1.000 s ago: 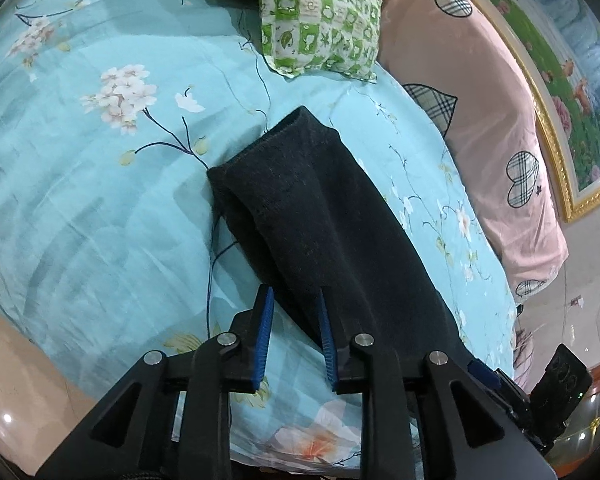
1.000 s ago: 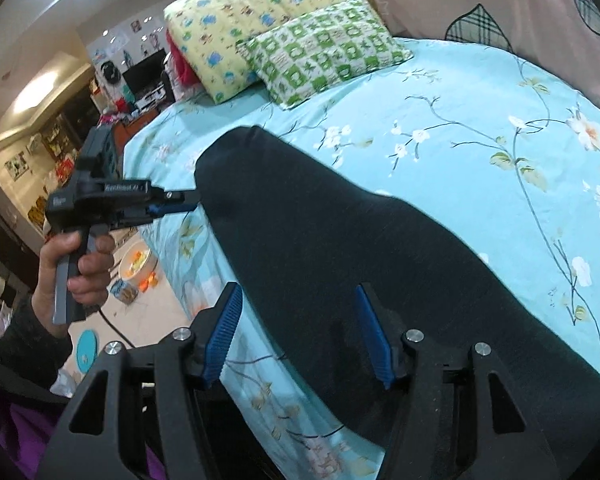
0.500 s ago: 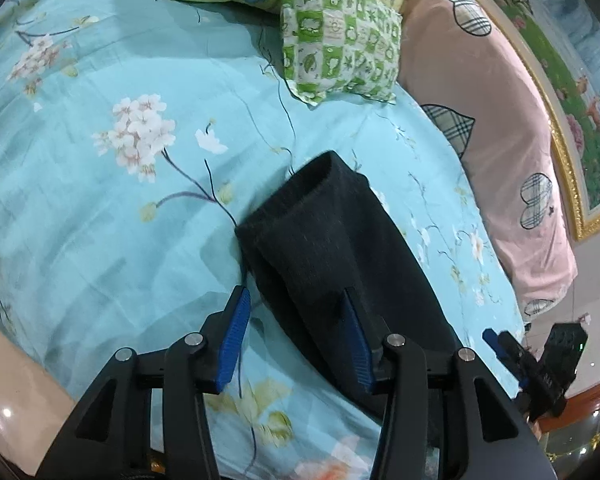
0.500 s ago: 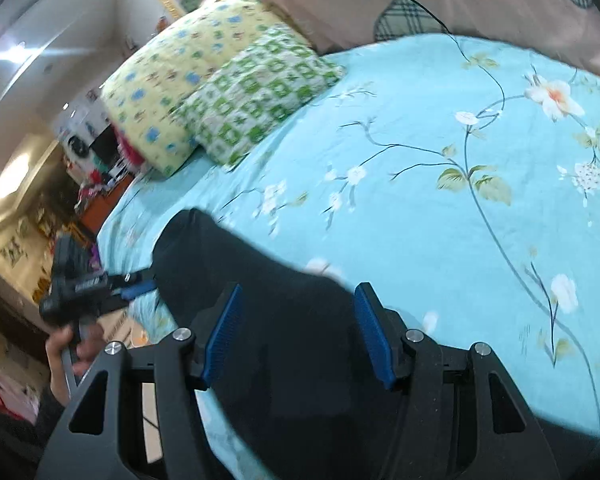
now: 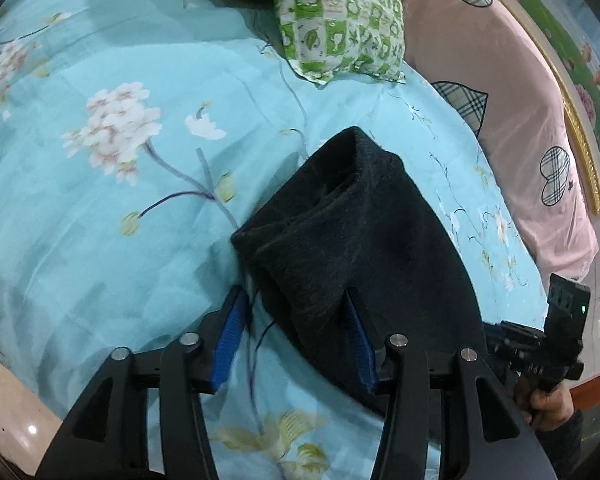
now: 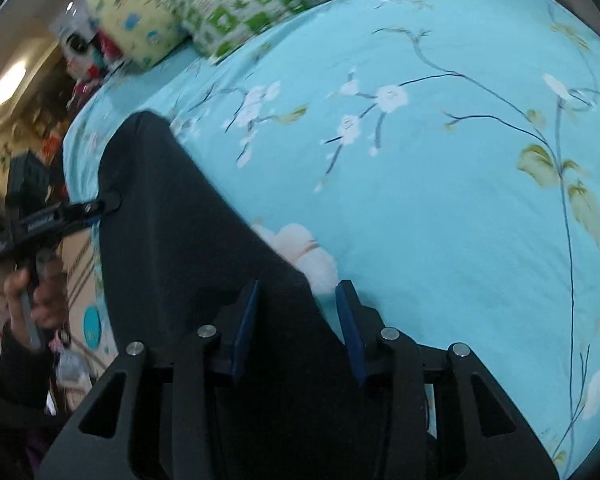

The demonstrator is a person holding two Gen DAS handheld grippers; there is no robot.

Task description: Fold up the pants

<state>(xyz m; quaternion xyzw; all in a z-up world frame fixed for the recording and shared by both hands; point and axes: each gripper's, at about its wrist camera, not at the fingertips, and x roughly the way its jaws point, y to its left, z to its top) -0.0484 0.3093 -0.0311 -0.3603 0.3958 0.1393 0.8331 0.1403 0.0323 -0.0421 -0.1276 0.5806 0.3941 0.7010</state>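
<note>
Matt, fuzzy knit pants (image 5: 356, 240) on smooth cotton bedsheet (image 5: 100, 220).

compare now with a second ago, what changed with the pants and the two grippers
The left gripper let go: its jaws have just been opening and now straddle the cuff end of the dark pants, pads apart. The right gripper tipped down over the pants' far edge, jaws just closing with cloth between them, no clear pinch yet. The pants, blue floral sheet and pillows stayed put.

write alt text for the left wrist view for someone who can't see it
Dark charcoal knit pants, folded into a long strip, lie on a light blue floral bedsheet. The left gripper has just been opening, its blue-padded fingers straddling the strip's near corner without pressing. A green-and-white checked pillow lies behind; the right gripper is at far right.
</note>
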